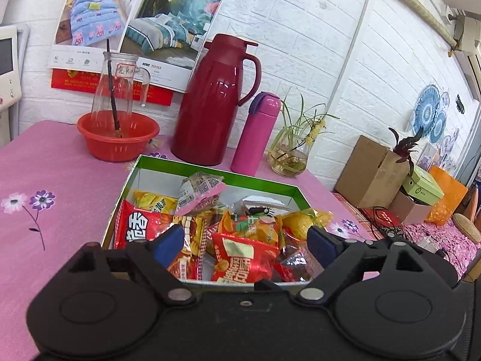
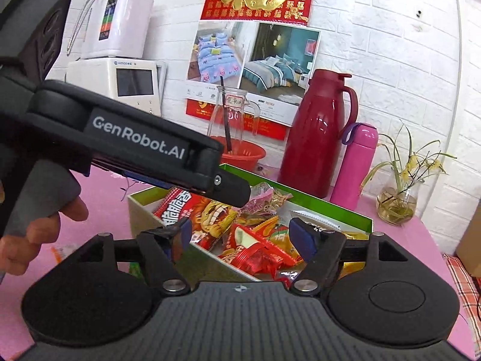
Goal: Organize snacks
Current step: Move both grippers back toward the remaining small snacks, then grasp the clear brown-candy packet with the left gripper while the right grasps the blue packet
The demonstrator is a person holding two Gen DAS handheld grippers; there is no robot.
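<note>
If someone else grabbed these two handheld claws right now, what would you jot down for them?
Left gripper: open, empty, over the near end of the box.
Right gripper: open, empty, at the box's near corner.
Snack packets lie piled loose in the green-rimmed box on the pink tablecloth.
Done: every snack clearly in view is in the box.
Left: perhaps tidying the pile; something lies on the cloth by the hand, too blurred to tell.

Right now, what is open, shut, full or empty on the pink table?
Green box: lid off, full of snack packets.
Left gripper: open, holding nothing.
Right gripper: open, holding nothing.
Red jug: lid shut, upright.
Pink bottle: capped, upright.
Glass pitcher: standing in the red bowl.
</note>
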